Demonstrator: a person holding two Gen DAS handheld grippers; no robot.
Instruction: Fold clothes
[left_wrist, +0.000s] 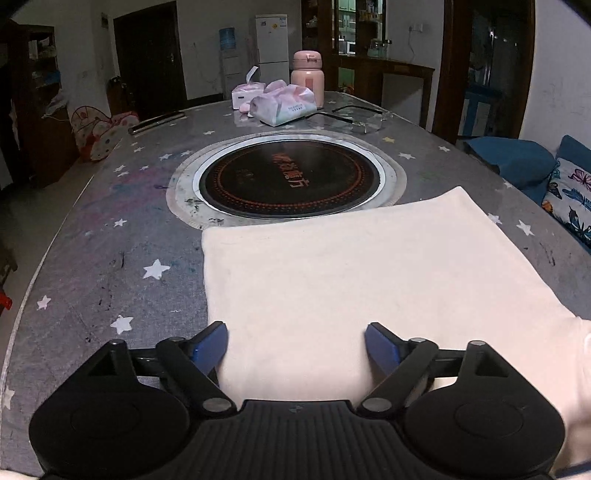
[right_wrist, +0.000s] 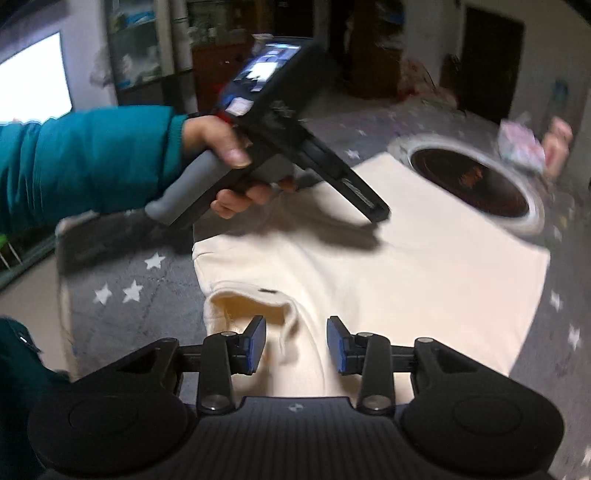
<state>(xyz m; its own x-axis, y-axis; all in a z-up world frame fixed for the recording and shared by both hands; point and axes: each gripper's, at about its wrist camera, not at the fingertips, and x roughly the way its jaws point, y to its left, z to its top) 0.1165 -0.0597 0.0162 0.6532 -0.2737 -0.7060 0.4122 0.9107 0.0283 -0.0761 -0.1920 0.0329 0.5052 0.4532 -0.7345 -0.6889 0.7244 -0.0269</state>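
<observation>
A cream hooded garment lies folded flat on the grey star-patterned table. My left gripper hangs open and wide over its near edge, with nothing held between the blue pads. In the right wrist view the same garment shows its hood opening and a drawstring nearest the camera. My right gripper stands partly open just above that hood fabric, its pads apart from the cloth. A hand in a teal sleeve holds the left gripper over the garment's far side.
A round black hob is set into the table beyond the garment. Behind it are tissue packs, a pink flask, eyeglasses and a dark rod. Blue sofa cushions border the right edge.
</observation>
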